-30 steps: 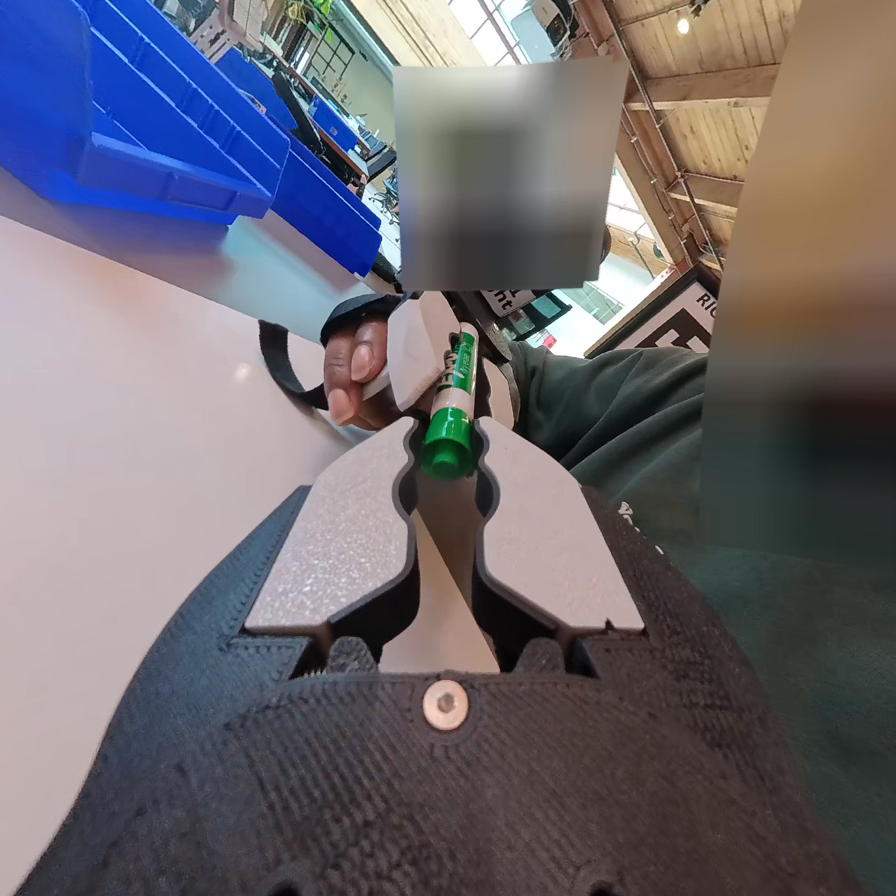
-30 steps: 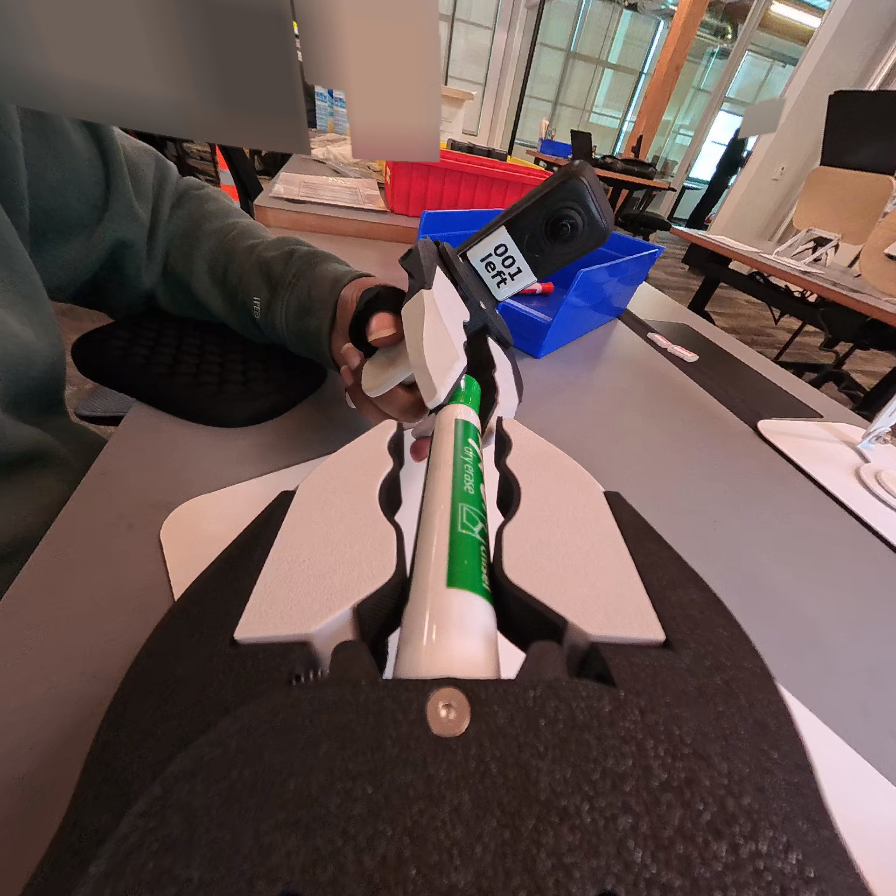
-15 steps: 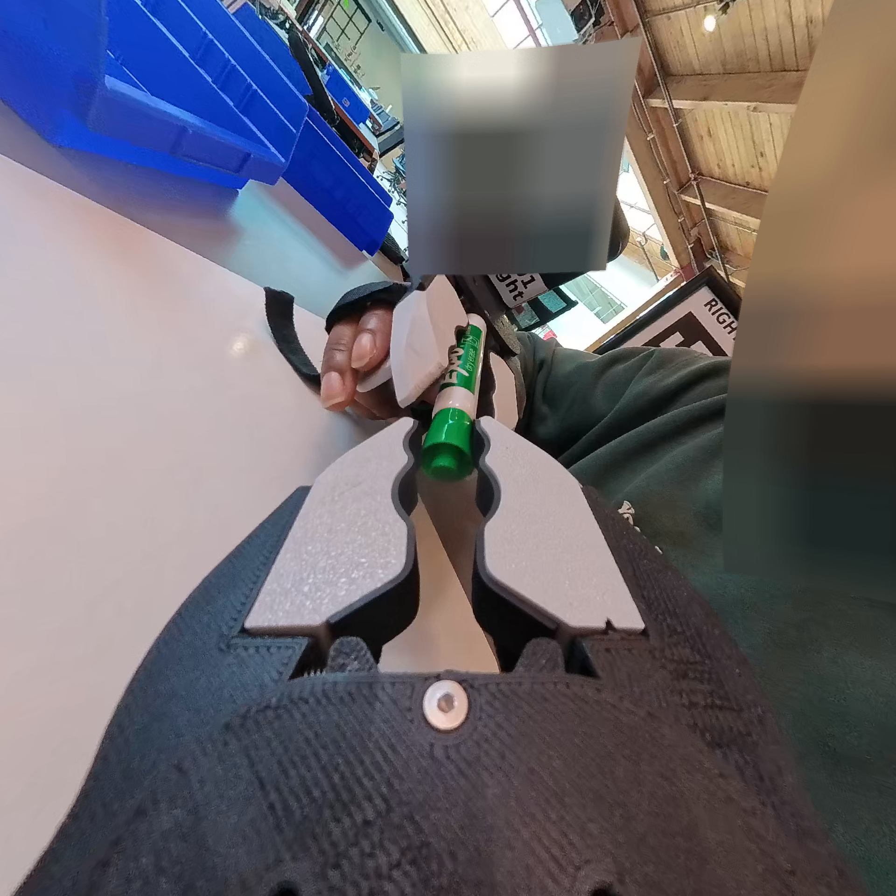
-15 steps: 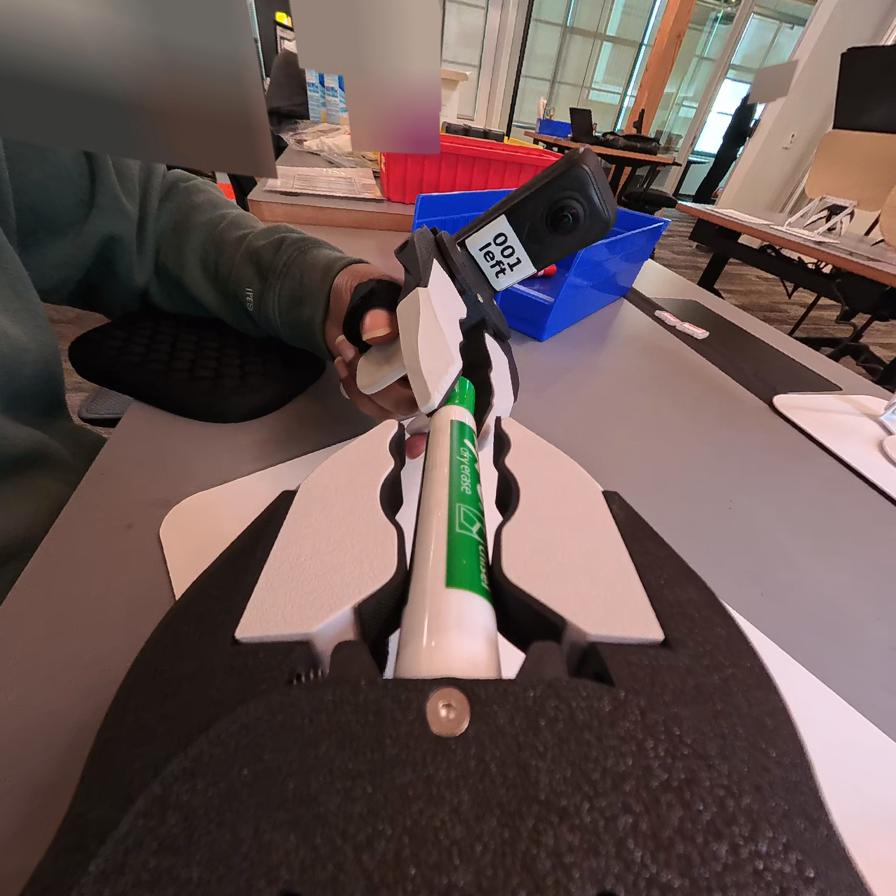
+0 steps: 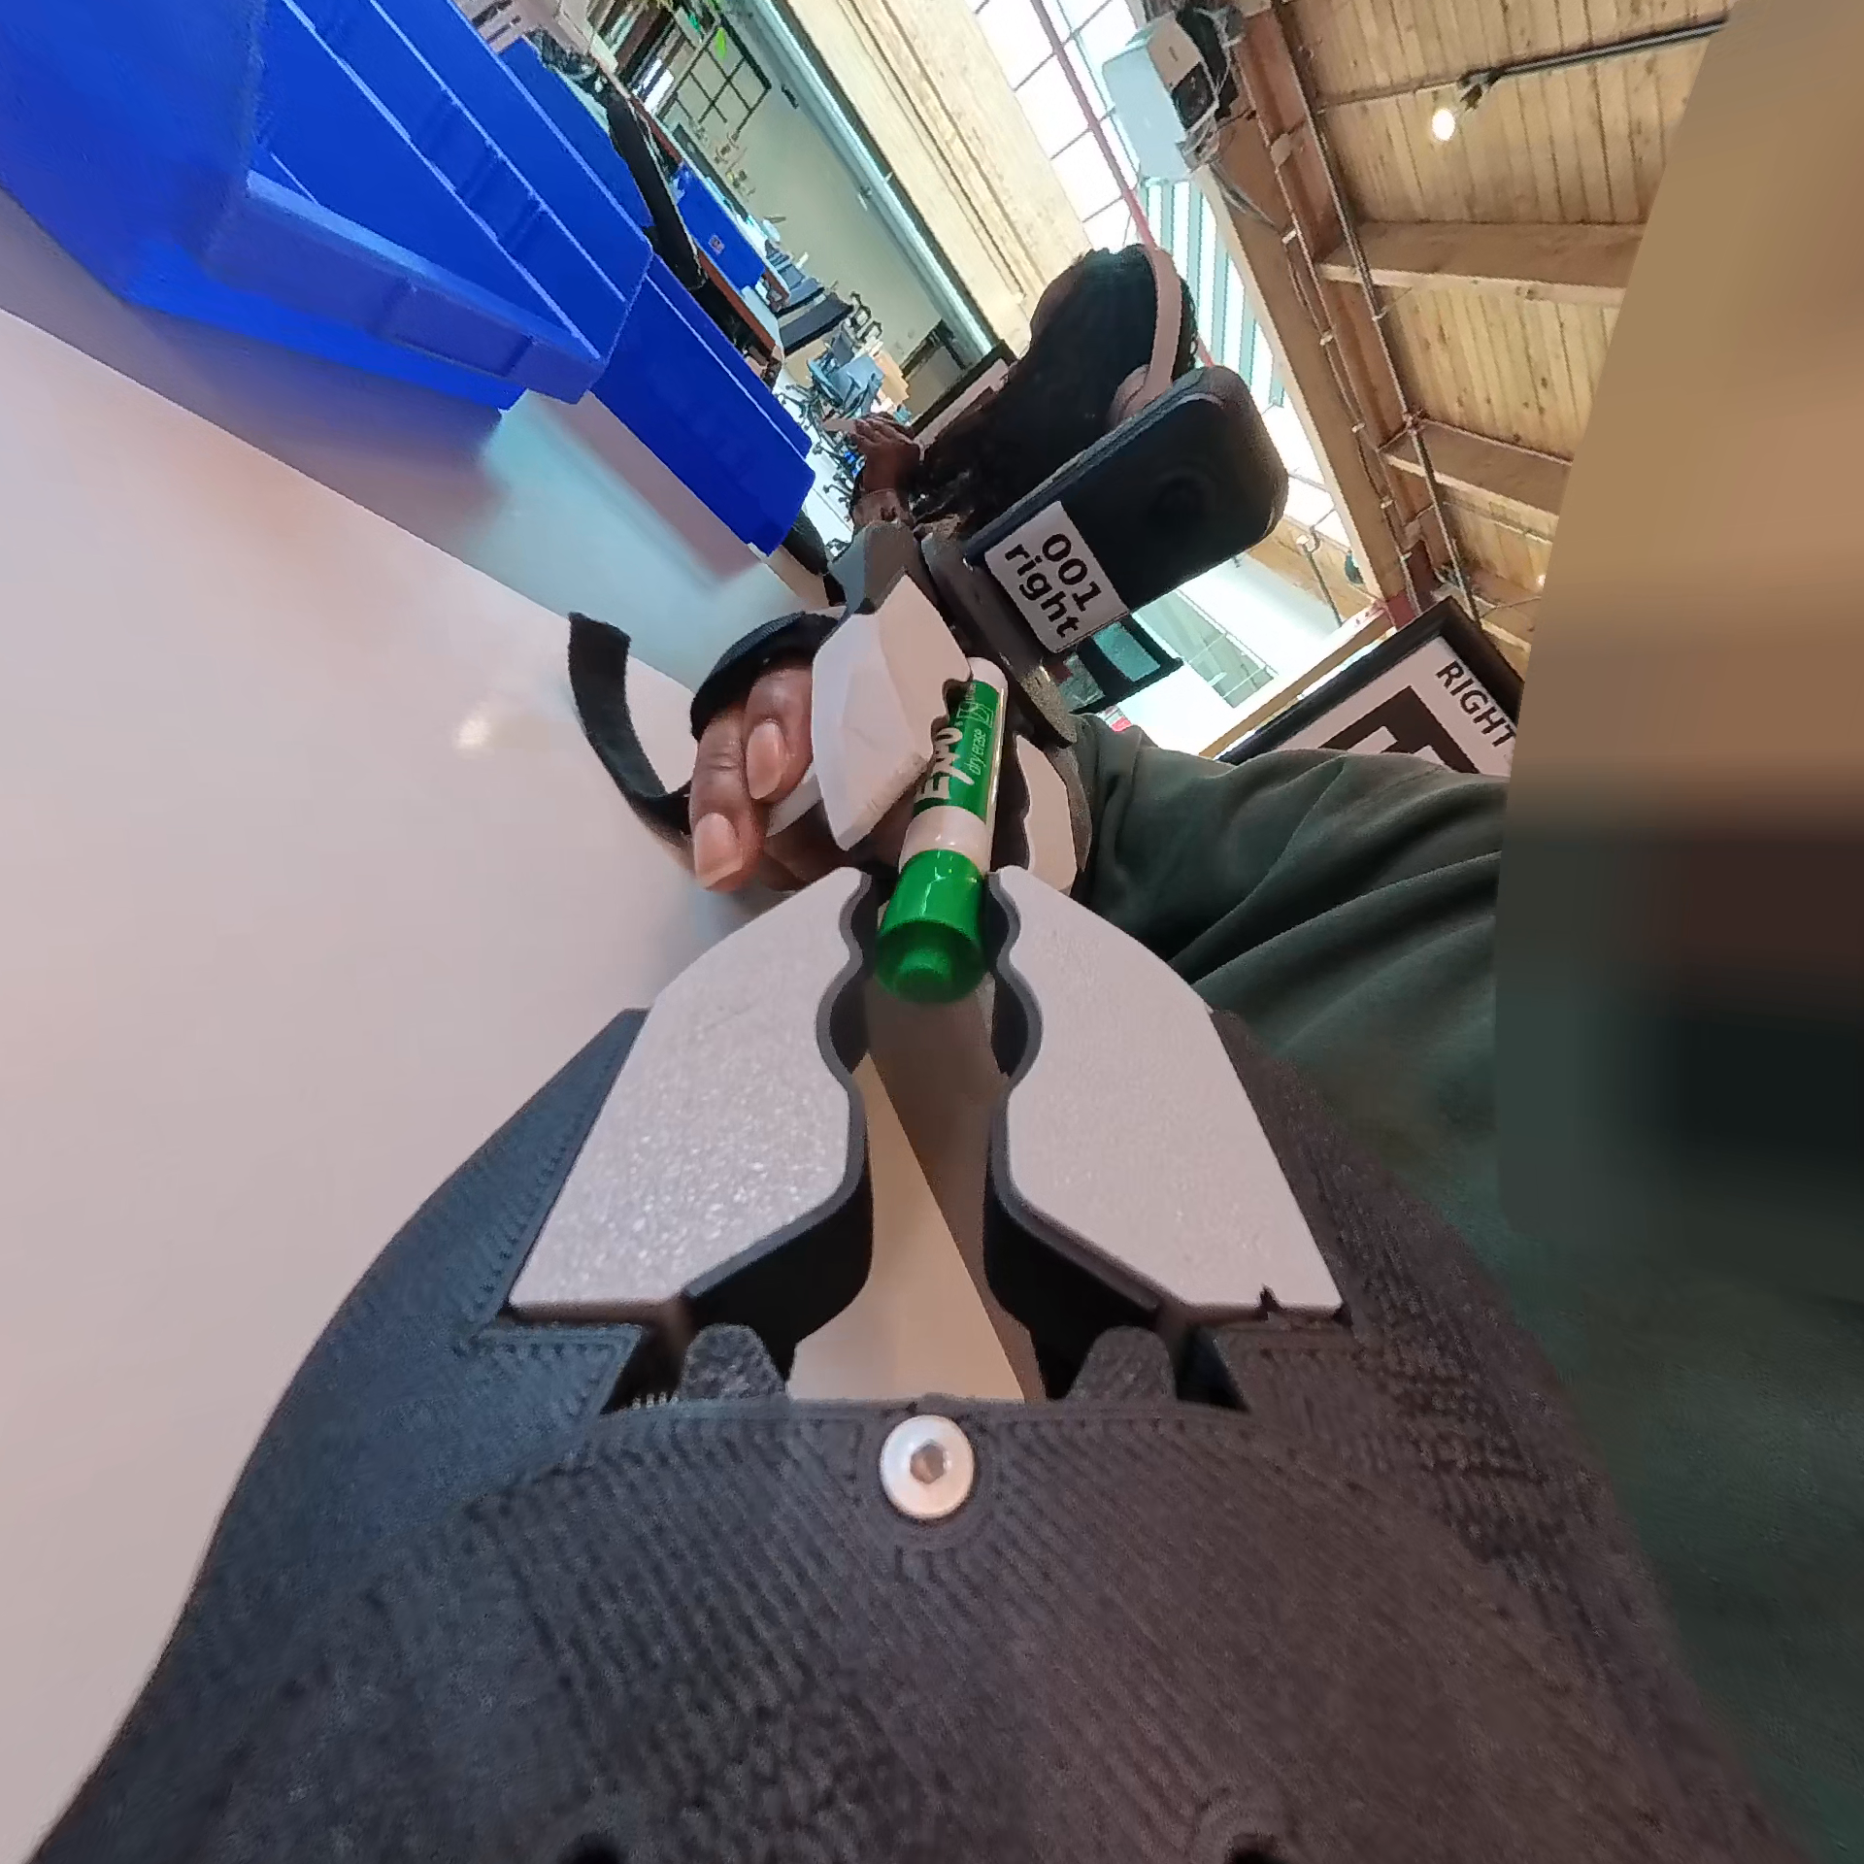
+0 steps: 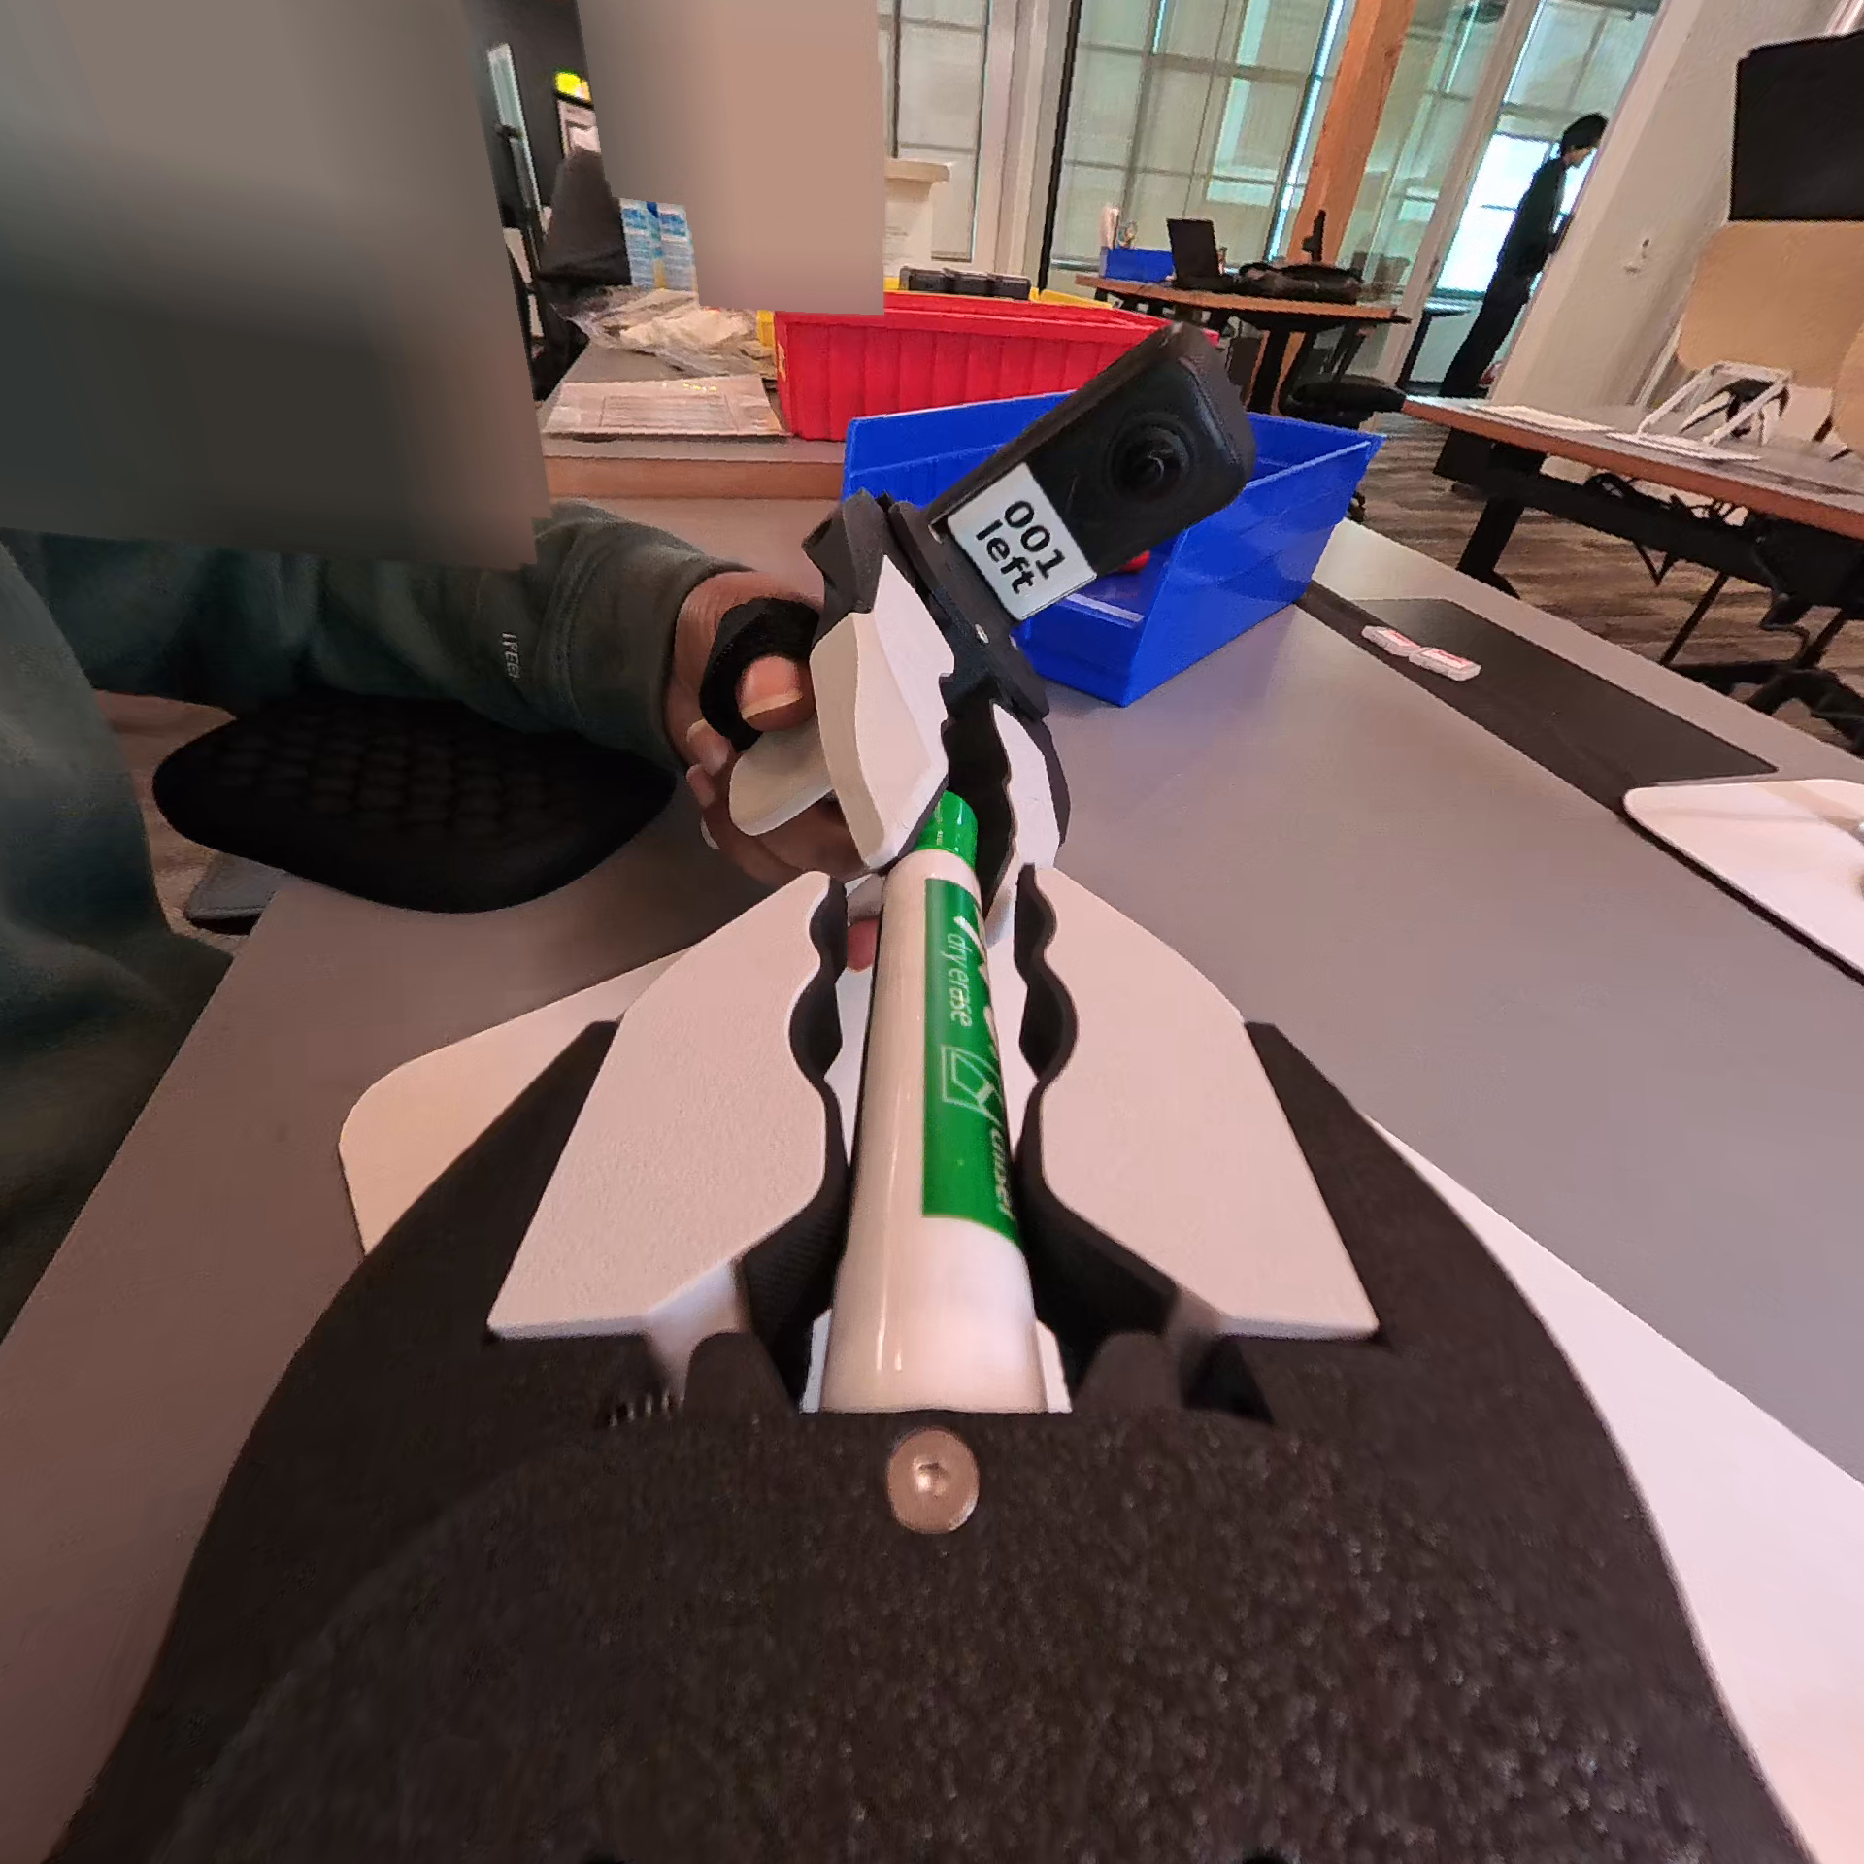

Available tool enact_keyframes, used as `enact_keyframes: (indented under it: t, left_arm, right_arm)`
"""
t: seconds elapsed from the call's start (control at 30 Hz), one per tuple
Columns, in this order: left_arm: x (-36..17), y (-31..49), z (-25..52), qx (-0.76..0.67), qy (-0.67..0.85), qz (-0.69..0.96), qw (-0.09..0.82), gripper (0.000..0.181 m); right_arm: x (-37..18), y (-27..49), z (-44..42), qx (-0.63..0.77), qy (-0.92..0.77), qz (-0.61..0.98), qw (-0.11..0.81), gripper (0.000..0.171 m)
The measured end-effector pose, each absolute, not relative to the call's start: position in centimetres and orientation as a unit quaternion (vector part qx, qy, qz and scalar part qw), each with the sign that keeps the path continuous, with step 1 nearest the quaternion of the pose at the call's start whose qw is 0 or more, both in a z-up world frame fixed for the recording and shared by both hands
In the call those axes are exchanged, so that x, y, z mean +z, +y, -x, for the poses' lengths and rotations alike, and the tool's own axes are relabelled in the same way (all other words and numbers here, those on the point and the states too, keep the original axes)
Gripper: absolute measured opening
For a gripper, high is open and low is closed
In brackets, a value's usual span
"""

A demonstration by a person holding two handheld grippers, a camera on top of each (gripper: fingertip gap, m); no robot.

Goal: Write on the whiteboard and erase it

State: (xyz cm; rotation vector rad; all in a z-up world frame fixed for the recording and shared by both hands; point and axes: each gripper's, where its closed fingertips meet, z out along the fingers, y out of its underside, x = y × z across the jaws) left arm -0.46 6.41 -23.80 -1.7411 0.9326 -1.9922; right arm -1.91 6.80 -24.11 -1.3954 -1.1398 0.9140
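Both grippers tip-to-tip: right gripper (image 6: pixel 933 908) clamped, left gripper (image 5: pixel 923 908) pinching.

We see the marker (image 6: pixel 938 1140) lying lengthwise between the right gripper (image 6: pixel 933 913) fingers, its cap end inside the left gripper (image 5: pixel 923 913) straight ahead. Beneath both lies the whiteboard (image 6: pixel 424 1130) on the bench (image 6: pixel 1412 908); a bin (image 6: pixel 1210 615) stands behind the left gripper.
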Motion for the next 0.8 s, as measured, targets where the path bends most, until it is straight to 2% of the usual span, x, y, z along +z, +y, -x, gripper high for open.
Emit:
enact_keyframes:
  t: [0.47, 0.57, 0.67, 0.8]
  left_arm:
    - [-22.0, 5.9, 1.4, -0.713, 0.351, 0.582, 0.169, 0.019]
    - [-21.4, 11.6, 6.9, -0.717, 0.255, 0.597, 0.253, 0.018]
    - [-24.4, 8.8, 8.0, -0.621, 0.348, 0.629, 0.311, 0.02]
    - [-23.3, 11.7, 9.9, -0.524, 0.357, 0.643, 0.43, 0.02]
  right_arm:
    - [-22.6, 6.2, 2.2, 0.405, -0.479, 0.576, 0.524, 0.031]
    - [-19.5, 7.9, -1.5, 0.429, -0.418, 0.571, 0.561, 0.031]
    - [-20.4, 8.6, -3.5, 0.369, -0.441, 0.588, 0.569, 0.032]
    - [-21.5, 9.1, -1.7, 0.388, -0.458, 0.592, 0.538, 0.033]
